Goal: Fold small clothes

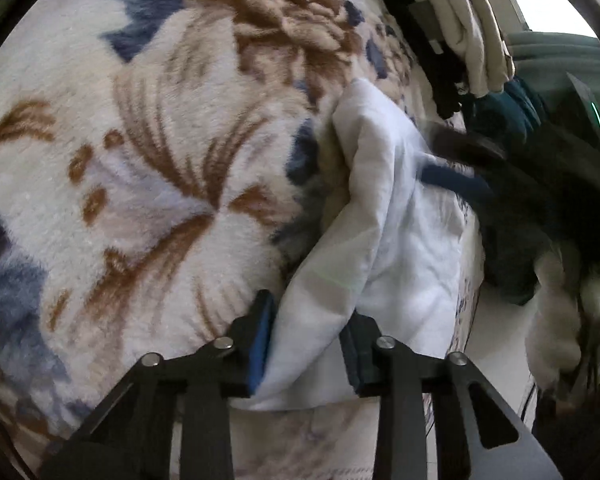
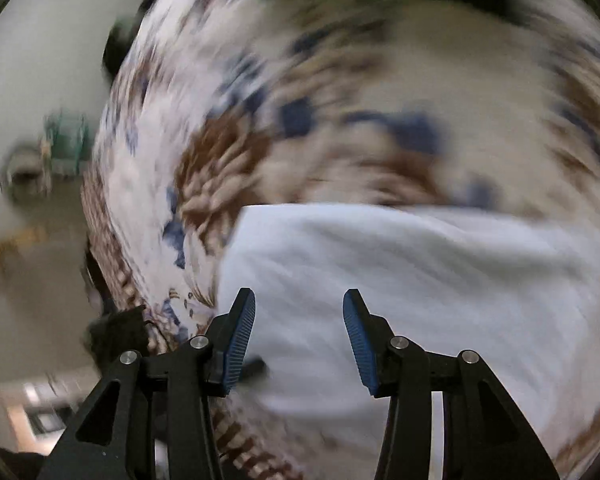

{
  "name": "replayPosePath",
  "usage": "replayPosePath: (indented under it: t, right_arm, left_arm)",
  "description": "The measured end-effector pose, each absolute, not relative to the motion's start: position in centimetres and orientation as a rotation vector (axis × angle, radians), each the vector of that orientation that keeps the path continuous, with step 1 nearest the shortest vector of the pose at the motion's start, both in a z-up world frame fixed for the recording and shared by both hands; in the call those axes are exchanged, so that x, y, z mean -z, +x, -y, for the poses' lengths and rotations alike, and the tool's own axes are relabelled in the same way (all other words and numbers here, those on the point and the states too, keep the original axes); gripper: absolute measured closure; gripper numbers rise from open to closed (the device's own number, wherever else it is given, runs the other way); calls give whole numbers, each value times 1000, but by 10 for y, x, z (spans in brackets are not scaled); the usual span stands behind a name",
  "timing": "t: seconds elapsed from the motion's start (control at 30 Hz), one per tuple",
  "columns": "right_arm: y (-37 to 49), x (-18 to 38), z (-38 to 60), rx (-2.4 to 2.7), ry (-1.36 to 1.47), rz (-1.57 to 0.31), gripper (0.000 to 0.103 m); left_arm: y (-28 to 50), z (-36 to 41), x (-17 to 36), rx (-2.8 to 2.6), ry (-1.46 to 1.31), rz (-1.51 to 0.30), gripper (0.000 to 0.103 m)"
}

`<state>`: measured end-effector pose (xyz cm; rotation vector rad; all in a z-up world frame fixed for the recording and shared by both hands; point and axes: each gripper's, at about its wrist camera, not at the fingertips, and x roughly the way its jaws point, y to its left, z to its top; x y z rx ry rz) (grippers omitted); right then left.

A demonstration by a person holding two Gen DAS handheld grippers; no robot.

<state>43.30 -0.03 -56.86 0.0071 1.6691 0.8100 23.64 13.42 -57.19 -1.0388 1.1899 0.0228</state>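
A small white garment (image 1: pixel 380 216) lies bunched on a floral fleece blanket (image 1: pixel 120 160). My left gripper (image 1: pixel 308 340) has its blue pads on either side of a fold of the white garment and holds it. In the left wrist view the other gripper shows as a dark blur with a blue pad (image 1: pixel 452 180) at the garment's far edge. In the blurred right wrist view, the white garment (image 2: pixel 420 280) is spread below my right gripper (image 2: pixel 300 336), whose jaws stand open with nothing between them.
A pile of beige and black clothes (image 1: pixel 460 32) sits at the blanket's far side. Dark teal cloth (image 1: pixel 512 112) lies near it. The bed edge and pale floor (image 2: pixel 28 280) show left in the right wrist view.
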Motion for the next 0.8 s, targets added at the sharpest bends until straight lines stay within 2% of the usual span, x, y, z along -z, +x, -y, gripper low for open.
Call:
replayPosePath:
  t: [0.07, 0.17, 0.33, 0.4, 0.43, 0.47, 0.5, 0.53, 0.57, 0.6, 0.7, 0.8]
  right_arm:
    - [427, 590, -50, -824, -130, -1683, 70]
    - [422, 605, -88, -769, -316, -1593, 73]
    - [441, 626, -104, -687, -272, -1627, 73]
    - [448, 614, -96, -689, -204, -1657, 73]
    - [450, 605, -89, -690, -180, -1654, 73]
    - [453, 591, -76, -692, -138, -1642, 69]
    - [456, 575, -56, -690, -86, -1626, 53]
    - [459, 560, -31, -682, -21, -1610, 43]
    - [460, 552, -10, -674, 25, -1602, 27]
    - [461, 544, 16, -654, 76, -1597, 22]
    - [462, 539, 101, -556, 173, -1614, 22]
    - [454, 560, 173, -439, 205, -1649, 22]
  left_arm:
    - [233, -135, 575, -35, -1048, -1189, 82]
    - [225, -139, 580, -32, -1085, -1176, 83]
    - [215, -148, 583, -14, -1153, -1185, 81]
    - [211, -155, 581, 0, -1207, -1186, 69]
    - [213, -159, 577, 20, -1222, -1171, 55]
    - [215, -160, 575, 36, -1217, -1162, 41]
    - [221, -162, 570, 54, -1190, -1157, 36]
    - [228, -162, 567, 65, -1157, -1163, 34]
    - [234, -162, 567, 75, -1131, -1174, 34]
    - [241, -161, 567, 78, -1104, -1190, 34]
    - [262, -154, 573, 106, -1049, -1219, 34]
    - [272, -141, 576, 124, -958, -1252, 34]
